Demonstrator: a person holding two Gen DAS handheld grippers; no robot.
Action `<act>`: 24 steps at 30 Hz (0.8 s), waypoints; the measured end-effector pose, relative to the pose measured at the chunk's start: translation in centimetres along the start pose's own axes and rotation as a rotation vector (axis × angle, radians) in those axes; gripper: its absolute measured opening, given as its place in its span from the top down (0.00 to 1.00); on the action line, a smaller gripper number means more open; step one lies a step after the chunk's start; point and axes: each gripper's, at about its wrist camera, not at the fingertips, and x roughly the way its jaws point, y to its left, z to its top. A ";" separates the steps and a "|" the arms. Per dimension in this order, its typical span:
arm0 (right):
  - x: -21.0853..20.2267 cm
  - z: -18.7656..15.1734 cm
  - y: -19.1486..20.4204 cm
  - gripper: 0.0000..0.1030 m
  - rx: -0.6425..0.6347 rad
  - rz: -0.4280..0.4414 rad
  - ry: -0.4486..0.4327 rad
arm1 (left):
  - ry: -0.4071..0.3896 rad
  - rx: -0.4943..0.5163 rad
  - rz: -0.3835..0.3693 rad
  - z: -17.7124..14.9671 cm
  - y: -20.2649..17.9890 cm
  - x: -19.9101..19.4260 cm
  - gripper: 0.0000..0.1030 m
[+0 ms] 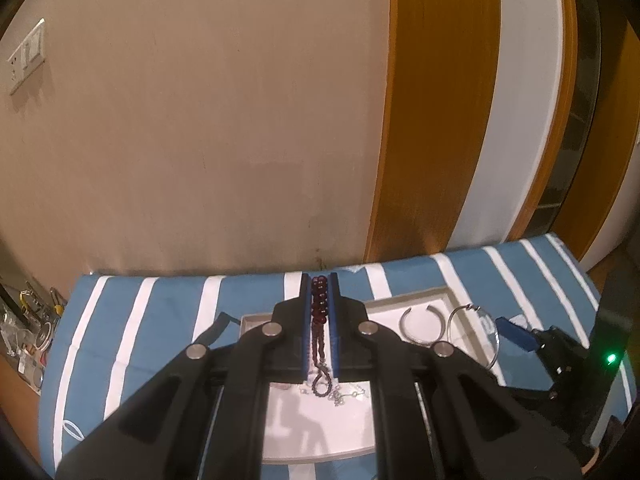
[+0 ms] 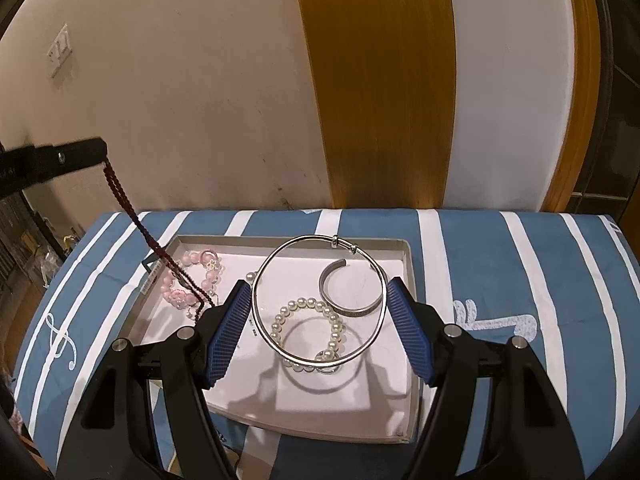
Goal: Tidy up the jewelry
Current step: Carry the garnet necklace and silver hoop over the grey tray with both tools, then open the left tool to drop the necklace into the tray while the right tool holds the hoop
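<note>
Left gripper (image 1: pixel 320 300) pinches dark red bead strand (image 1: pixel 319 304); right gripper (image 2: pixel 319 300) clamps silver bangle (image 2: pixel 320 300) above tray (image 2: pixel 408 256)

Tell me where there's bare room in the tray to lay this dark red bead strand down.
The near strip of the white tray, between the pearl bracelet and the tray's front edge, is bare. The far-left corner is crowded with the pink bead bracelet, and the middle and far right hold the pearls and the open silver cuff. The striped cloth right of the tray is also free.
</note>
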 end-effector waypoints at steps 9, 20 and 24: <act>-0.6 0.5 0.4 0.31 -0.008 0.003 -0.020 | -0.009 0.013 0.001 0.4 -0.5 -0.6 0.92; 0.0 0.1 0.4 0.31 -0.011 0.000 -0.004 | 0.019 0.001 0.037 -0.8 0.1 0.8 0.49; 0.1 0.0 0.4 0.31 -0.012 -0.001 0.001 | 0.028 -0.002 0.037 -1.2 0.3 1.0 0.49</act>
